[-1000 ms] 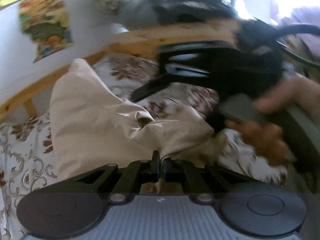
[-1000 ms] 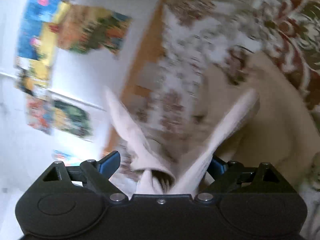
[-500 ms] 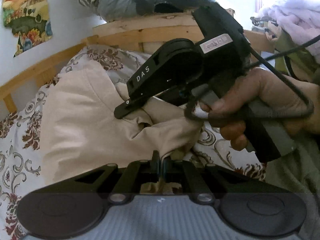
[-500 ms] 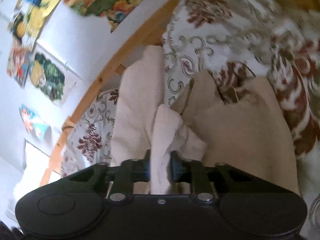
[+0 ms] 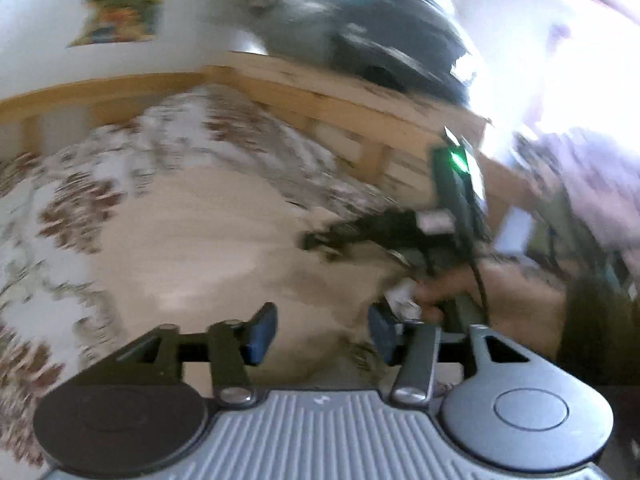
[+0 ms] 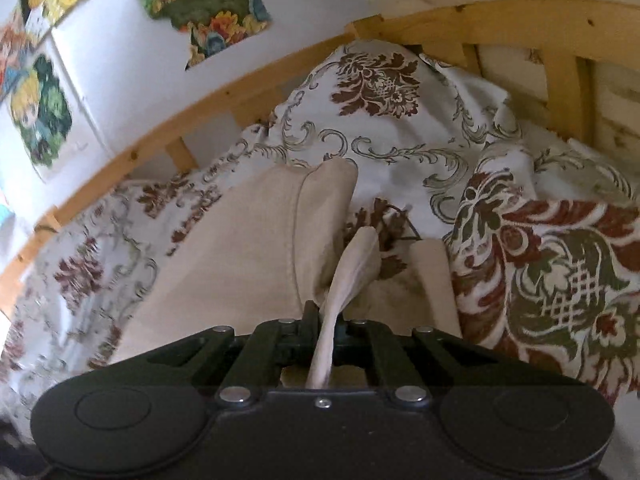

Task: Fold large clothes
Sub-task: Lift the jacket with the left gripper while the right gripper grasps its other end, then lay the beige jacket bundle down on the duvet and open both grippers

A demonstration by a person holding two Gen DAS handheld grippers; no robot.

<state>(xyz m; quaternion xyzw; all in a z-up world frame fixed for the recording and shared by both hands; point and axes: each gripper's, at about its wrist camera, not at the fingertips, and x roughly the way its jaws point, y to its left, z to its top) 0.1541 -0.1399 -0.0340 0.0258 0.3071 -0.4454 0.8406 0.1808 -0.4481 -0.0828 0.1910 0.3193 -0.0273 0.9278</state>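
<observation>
Floral bedspread [image 6: 400, 140] under beige garment [image 6: 240, 240] lengthwise toward headboard; right tongs [image 6: 326, 320] pinching its fold, left tongs [image 5: 320, 330] opening, empty.

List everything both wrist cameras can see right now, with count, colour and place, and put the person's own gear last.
beige garment: one, beige, spread on the bed, one fold pinched up.
floral bedspread: one, white with brown scrolls, beneath the garment.
patterned blanket: one, red, green and white, right of the garment.
wooden bed frame: one, pale wood, around the bed.
posters: several, multicoloured, on the white wall.
dark bundle: one, blurred, above the frame.
right gripper: black, shut on the garment's fold.
left gripper: grey and black, jaws opening, pads off the cloth.
hand: one, on the right gripper's handle.
</observation>
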